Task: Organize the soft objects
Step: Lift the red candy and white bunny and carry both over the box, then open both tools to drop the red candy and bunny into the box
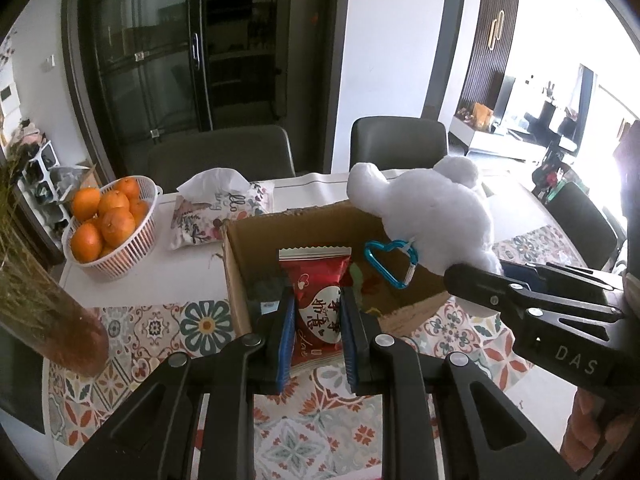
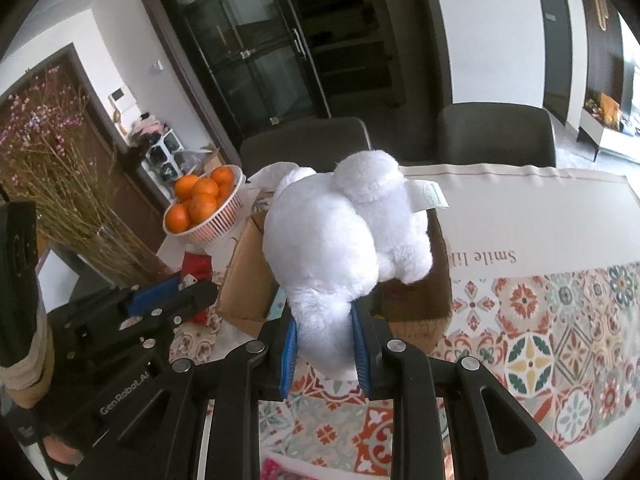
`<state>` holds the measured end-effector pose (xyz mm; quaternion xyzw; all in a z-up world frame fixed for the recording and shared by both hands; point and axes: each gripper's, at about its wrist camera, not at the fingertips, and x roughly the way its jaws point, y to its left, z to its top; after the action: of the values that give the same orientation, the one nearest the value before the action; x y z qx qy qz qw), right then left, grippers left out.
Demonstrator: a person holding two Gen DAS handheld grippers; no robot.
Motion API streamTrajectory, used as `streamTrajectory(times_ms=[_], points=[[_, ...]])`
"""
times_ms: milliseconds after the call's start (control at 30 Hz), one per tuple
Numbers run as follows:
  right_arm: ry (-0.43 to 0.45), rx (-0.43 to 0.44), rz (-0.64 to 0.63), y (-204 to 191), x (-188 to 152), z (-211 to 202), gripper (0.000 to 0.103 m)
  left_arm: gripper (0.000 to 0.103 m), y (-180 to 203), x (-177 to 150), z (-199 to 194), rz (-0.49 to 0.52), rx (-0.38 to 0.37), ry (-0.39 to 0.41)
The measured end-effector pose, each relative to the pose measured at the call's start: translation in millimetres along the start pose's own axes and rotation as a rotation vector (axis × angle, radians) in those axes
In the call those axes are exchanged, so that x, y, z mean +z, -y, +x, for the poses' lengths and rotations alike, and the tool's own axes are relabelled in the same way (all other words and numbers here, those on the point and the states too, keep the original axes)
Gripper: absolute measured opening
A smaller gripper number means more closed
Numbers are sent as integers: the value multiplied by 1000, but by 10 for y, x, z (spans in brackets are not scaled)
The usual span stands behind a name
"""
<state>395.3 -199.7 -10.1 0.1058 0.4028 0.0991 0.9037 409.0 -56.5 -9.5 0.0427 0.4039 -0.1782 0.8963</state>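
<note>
Red snack packet (image 1: 318,312) pinched in left gripper (image 1: 318,312) over cardboard box (image 1: 256,240), white plush toy (image 2: 336,240) clamped by right gripper (image 2: 326,344) above same box, oranges basket (image 2: 212,216) at ten o'clock, chairs (image 2: 496,132) beyond

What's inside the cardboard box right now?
In the cardboard box, only a dark item at the left and bits of green and red show. The red snack packet and white plush toy cover the rest.

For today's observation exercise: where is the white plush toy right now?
The white plush toy is clamped in the right gripper, held above the open cardboard box; in the left wrist view it sits at the box's right, beside the red snack packet.
</note>
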Motion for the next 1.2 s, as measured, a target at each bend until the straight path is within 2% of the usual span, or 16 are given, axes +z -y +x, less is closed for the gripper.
streamTrajectory(times_ms=[200, 667, 1067, 1133, 1200], points=[[-34, 20, -33, 34, 130, 202, 25, 22, -43, 109, 212, 16, 13, -17], [-211, 60, -115, 183, 350, 874, 25, 22, -120, 196, 808, 22, 10, -128], [-344, 2, -151, 313, 293, 1322, 26, 22, -155, 152, 1213, 50, 20, -241], [-361, 1, -151, 317, 276, 1359, 28, 24, -151, 132, 1233, 55, 21, -253], [-371, -8, -149, 332, 258, 1385, 30, 39, -152, 122, 1248, 56, 28, -263]])
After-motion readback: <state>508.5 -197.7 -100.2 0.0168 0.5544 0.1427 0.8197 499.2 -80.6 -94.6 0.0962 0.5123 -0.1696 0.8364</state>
